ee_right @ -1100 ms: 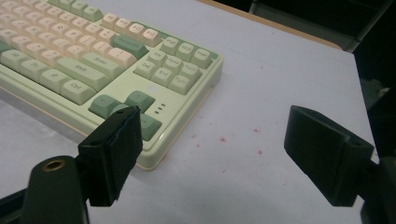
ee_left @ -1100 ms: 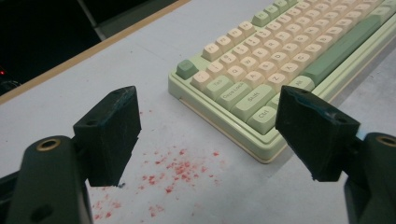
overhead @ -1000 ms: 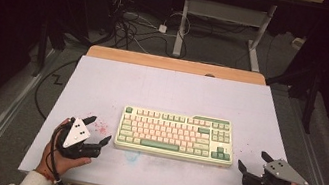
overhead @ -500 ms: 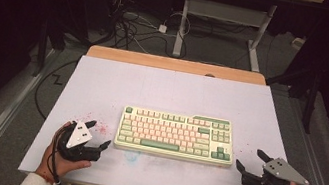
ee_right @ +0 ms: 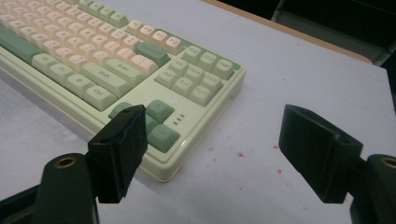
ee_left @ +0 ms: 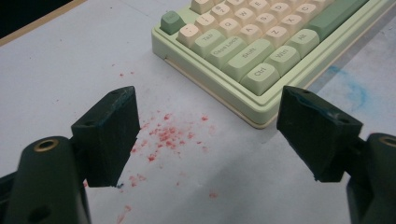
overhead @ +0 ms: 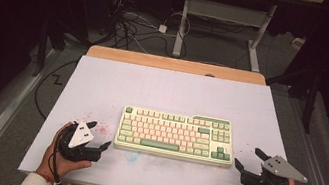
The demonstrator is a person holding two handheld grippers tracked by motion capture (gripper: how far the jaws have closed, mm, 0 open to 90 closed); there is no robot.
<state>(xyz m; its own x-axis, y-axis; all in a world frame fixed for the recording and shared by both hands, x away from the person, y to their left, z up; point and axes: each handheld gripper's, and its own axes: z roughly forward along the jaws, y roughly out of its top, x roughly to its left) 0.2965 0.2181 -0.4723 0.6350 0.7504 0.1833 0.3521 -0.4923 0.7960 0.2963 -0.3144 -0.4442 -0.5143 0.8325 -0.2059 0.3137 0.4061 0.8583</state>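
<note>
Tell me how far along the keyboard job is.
Nothing looks done yet: the pale green and cream keyboard lies flat on the white table. In hand: the left gripper and right gripper, both open, flank its ends without touching. Gripping and whatever follows remain.

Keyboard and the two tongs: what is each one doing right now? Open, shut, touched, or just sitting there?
Keyboard: lying flat on the table, keys up, not held or touched.
Left tongs: open, holding nothing, just left of the keyboard.
Right tongs: open, holding nothing, just right of the keyboard.
Table: white top, speckled with red by the left tongs, smudged blue in front of the keyboard.
</note>
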